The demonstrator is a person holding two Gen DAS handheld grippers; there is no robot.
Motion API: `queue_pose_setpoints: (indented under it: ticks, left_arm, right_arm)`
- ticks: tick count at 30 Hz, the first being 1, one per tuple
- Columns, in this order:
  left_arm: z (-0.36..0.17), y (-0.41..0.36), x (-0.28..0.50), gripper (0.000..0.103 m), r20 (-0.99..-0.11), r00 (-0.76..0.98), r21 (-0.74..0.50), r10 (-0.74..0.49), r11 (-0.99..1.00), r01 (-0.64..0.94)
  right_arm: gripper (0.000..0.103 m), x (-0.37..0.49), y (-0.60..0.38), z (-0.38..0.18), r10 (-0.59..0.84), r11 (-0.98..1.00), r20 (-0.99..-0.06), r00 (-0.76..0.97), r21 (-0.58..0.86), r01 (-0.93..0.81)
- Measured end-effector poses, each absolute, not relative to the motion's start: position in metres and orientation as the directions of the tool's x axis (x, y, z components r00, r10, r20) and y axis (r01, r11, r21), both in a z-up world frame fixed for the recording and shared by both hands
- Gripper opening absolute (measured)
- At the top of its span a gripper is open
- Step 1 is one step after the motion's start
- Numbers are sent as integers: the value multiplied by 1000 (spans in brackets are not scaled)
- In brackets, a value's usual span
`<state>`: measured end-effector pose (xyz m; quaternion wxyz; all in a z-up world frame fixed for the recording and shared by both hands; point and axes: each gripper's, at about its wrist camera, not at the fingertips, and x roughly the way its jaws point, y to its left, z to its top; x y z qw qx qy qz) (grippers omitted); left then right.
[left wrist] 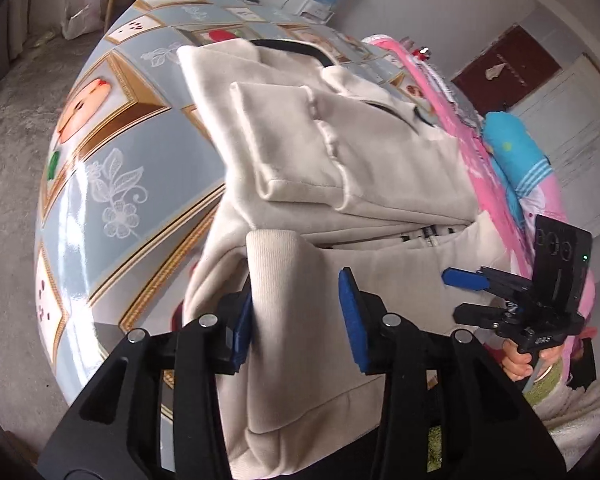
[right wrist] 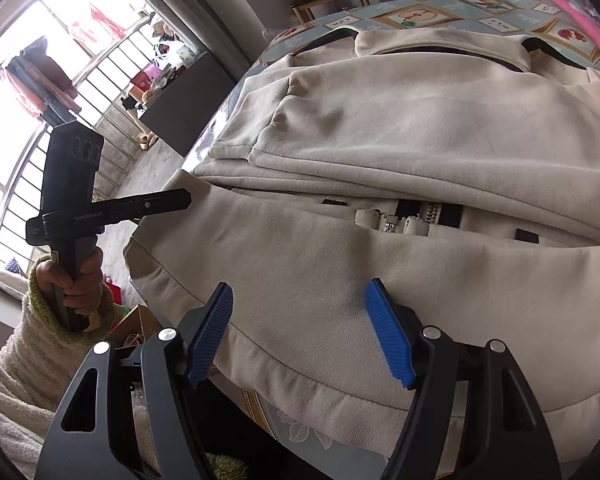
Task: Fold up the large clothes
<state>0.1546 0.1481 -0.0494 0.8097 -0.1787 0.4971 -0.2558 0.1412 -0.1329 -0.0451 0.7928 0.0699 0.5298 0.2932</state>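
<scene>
Bottom-hem fold pending: cream fleece zip jacket (right wrist: 380, 152) lies sleeves-in. Left gripper (left wrist: 296, 320) and right gripper (right wrist: 300, 332), jaws wide, straddle its ribbed hem (right wrist: 300, 368). Next, both should close and lift forward.

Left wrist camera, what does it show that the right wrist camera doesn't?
Only the left wrist view shows the pink blanket, the blue pillow and the brown door. Only the right wrist view shows the barred window and the person's left hand. Both show the beige jacket, its zipper, the patterned tablecloth, and both grippers, left and right, open.
</scene>
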Motion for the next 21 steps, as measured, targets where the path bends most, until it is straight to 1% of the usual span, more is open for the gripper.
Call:
queue_pose_setpoints:
  ticks: [2,3,4,6,7,9,10,12,15,19,21]
  left_arm:
    - [-44,144,152,37,-671,356,-579,-650,760,295]
    - [-42,141,151,37,-672,349,-571,-653,757,317]
    - [-42,137,151,37,-696,351,-539,-626,779,321]
    - [-48,130,156,37,-777,347,-441,-525,848,293]
    - [-52,128,158,37,-804,343,-405,-486,869,284]
    - [-51,125,158,35,-810,359,-376,-464,880,290]
    - [-51,123,158,33,-821,366,-348,-438,892,288]
    - [-50,118,156,22,-839,389,-278,-380,914,295]
    - [-46,107,149,13,-854,420,-192,-307,936,295]
    - [-41,89,139,11,-864,471,-46,-178,959,279]
    - [-40,82,135,11,-863,490,18,-121,963,270]
  right_arm:
    - [67,141,-134,-45,542,817,-797,267,424,-392]
    - [67,141,-134,-45,544,815,-796,267,425,-393]
    - [67,141,-134,-45,546,814,-794,266,427,-394]
    - [67,142,-135,-46,551,810,-792,264,432,-397]
    - [67,142,-136,-46,554,809,-790,263,435,-396]
    - [67,142,-136,-47,558,806,-787,263,439,-397]
    - [67,143,-137,-47,561,805,-785,264,442,-397]
    - [67,142,-138,-48,566,802,-780,267,447,-397]
    - [67,141,-139,-48,575,798,-773,270,455,-396]
    - [67,139,-147,-44,582,798,-763,282,471,-376]
    - [67,135,-162,-38,564,815,-761,319,453,-361]
